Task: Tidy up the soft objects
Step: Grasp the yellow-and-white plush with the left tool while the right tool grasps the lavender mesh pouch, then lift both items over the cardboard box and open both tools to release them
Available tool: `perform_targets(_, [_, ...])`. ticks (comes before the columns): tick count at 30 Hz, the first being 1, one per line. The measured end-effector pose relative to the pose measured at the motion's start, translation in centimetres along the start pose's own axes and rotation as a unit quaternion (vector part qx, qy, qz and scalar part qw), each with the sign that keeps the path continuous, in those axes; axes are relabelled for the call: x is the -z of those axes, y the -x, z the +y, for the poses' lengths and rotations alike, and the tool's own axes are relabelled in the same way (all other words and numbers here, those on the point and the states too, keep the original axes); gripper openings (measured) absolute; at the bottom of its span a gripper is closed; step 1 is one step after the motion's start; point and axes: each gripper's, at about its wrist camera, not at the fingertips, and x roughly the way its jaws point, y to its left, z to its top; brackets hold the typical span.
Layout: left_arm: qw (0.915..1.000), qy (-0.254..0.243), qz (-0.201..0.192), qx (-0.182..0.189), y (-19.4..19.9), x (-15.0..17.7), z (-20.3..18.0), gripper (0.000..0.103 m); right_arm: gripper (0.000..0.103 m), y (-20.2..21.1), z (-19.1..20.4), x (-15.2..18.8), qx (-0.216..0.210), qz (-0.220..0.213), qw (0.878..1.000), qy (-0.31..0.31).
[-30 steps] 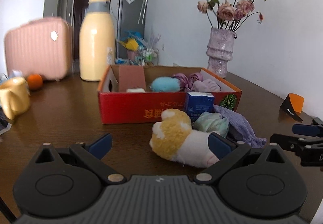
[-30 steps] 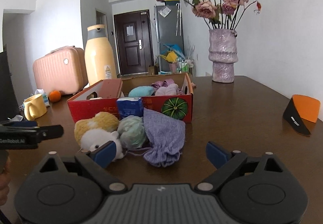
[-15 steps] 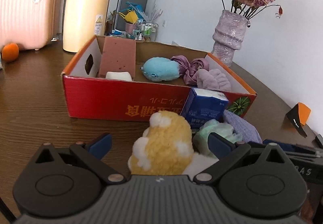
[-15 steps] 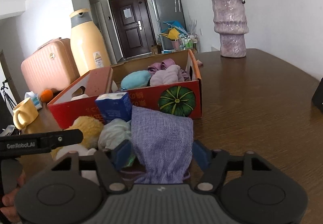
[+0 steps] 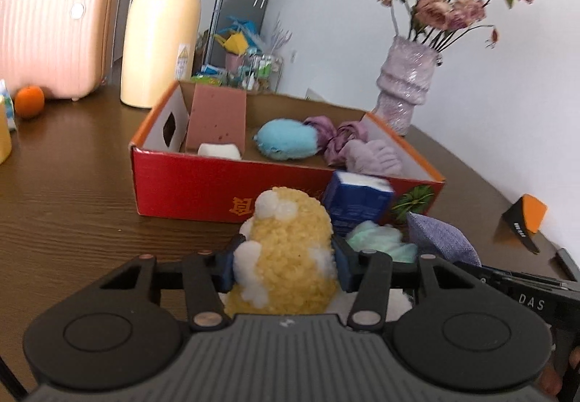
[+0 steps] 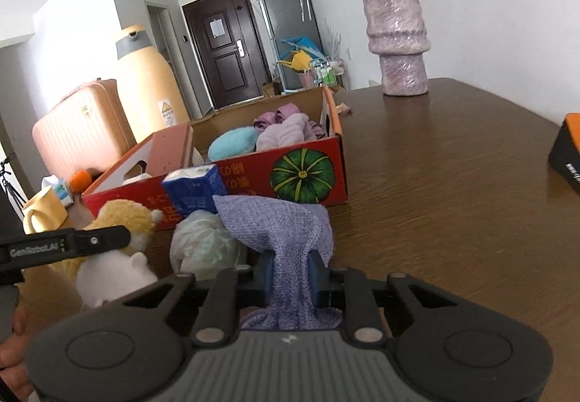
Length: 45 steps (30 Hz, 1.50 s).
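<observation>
Near the red box, on the tabletop: left tongs clenched on yellow plush, right tongs pinching purple cloth, grasp step apparently done, next likely lifting both over the near wall.

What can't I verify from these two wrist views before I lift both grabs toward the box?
- Yellow plush toy, left wrist: lower body hidden behind the left gripper.
- Purple knit cloth, right wrist: trailing end tucked under the right gripper.
- Red cardboard box, both views: floor behind the near wall unseen.
- Blue carton, left wrist: label blurred.
- Pale green cloth, both views: partly covered; shape unclear.
</observation>
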Motion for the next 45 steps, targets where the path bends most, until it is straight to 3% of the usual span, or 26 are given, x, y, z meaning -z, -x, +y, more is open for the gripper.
perform_targets(5, [0.9995, -0.003, -0.031, 0.002, 4.4, 0.2, -0.3, 0.051, 0.018, 3.9, 0.8, -0.1, 0.000, -0.030, 1.000, 0.008])
perform_targets(13, [0.9959, -0.010, -0.090, -0.012, 12.0, 1.2, -0.9, 0.051, 0.018, 11.2, 3.3, 1.0, -0.023, -0.112, 0.993, 0.031])
perform_targets(26, [0.9845, -0.029, -0.173, -0.004, 21.3, 2.2, -3.0, 0.051, 0.019, 19.1, 6.4, 2.7, -0.072, -0.169, 0.981, 0.064])
perform_targets(35, [0.9804, -0.031, -0.195, -0.002, 23.8, 2.9, -3.3, 0.052, 0.019, 21.5, 7.2, 3.4, -0.084, -0.184, 0.976, 0.078])
perform_targets(45, [0.9812, -0.028, -0.191, 0.005, 22.9, 1.8, -2.8, 0.052, 0.019, 21.0, 7.6, 3.1, -0.081, -0.179, 0.977, 0.086])
